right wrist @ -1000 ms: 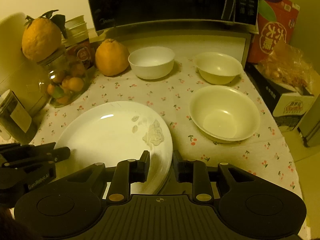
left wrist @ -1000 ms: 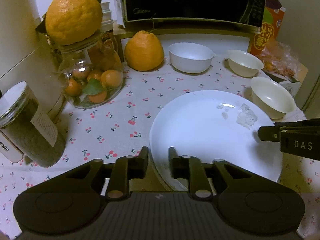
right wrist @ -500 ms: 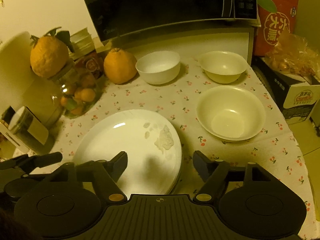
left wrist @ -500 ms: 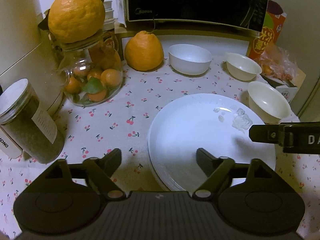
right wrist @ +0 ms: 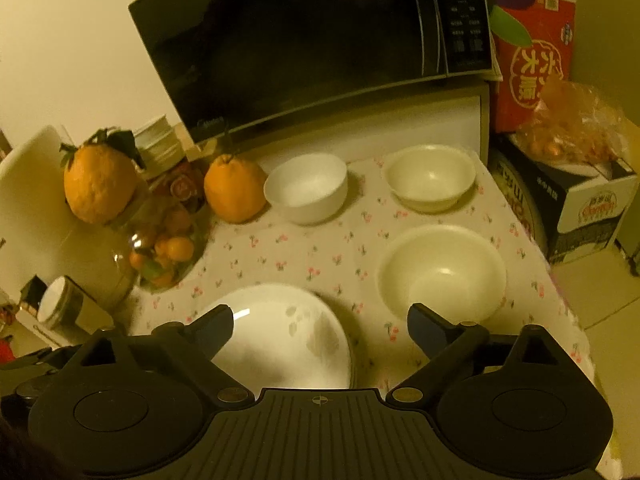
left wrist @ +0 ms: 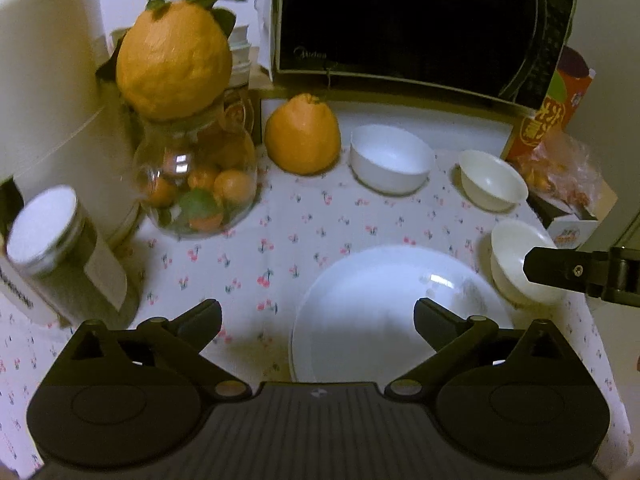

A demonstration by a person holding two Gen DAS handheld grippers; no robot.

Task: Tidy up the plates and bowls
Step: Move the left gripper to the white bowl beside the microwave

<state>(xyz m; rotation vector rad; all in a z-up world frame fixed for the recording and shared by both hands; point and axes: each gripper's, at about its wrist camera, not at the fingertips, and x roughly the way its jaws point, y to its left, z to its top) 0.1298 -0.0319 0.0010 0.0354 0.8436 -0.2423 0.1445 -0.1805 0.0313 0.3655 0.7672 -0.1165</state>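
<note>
plates [left wrist: 372, 312] | stacked, released at 6 o'clock | three bowls [right wrist: 442, 270] left unstacked, 12–3 o'clock | left gripper [left wrist: 318, 320], right gripper [right wrist: 320, 322]: jaws just spread, nothing held

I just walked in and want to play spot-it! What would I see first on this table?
Probably the big bumpy orange citrus fruit perched on top of a glass jar of small oranges, at the left. Then the large white plate near the front on the cherry-print tablecloth, with three white bowls behind and beside it. A black microwave looms at the back.
</note>
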